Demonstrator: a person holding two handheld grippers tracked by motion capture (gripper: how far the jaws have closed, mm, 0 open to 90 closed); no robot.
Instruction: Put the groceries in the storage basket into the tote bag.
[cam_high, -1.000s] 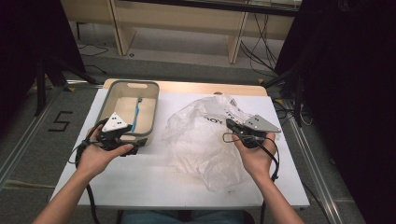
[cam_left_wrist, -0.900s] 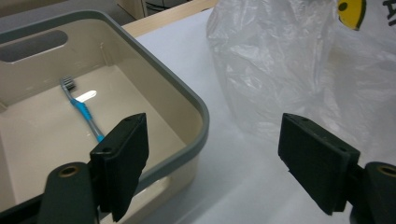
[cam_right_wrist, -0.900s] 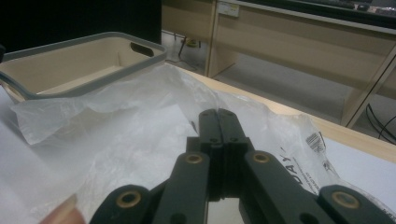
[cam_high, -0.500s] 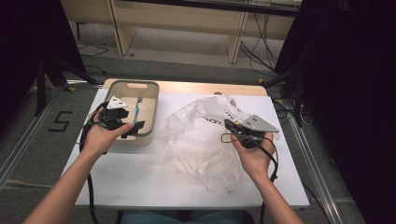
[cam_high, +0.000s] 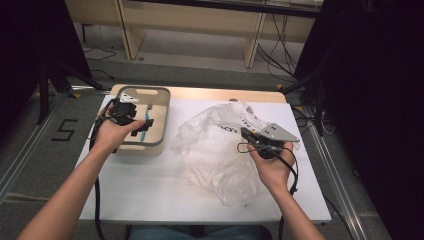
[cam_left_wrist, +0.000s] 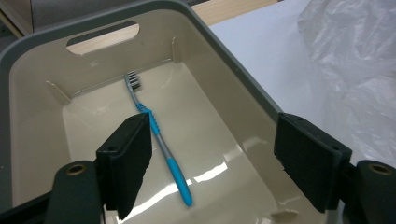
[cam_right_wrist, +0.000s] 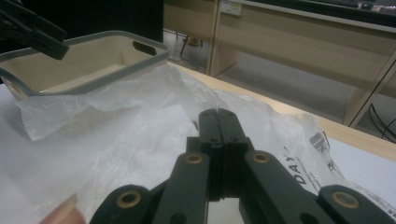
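The blue toothbrush (cam_left_wrist: 160, 140) lies flat on the floor of the beige bin (cam_high: 161, 131), at the tabletop's (cam_high: 150, 190) 10 o'clock corner. In the left gripper view its long axis runs from bristles at 11 o'clock to handle tip at 5 o'clock. The left gripper (cam_left_wrist: 219, 154) hovers over it, jaws wide, just closing slightly, touching nothing. The right gripper (cam_right_wrist: 218, 122), jaws closed, pinches the clear plastic bag (cam_high: 215, 150) at the center.
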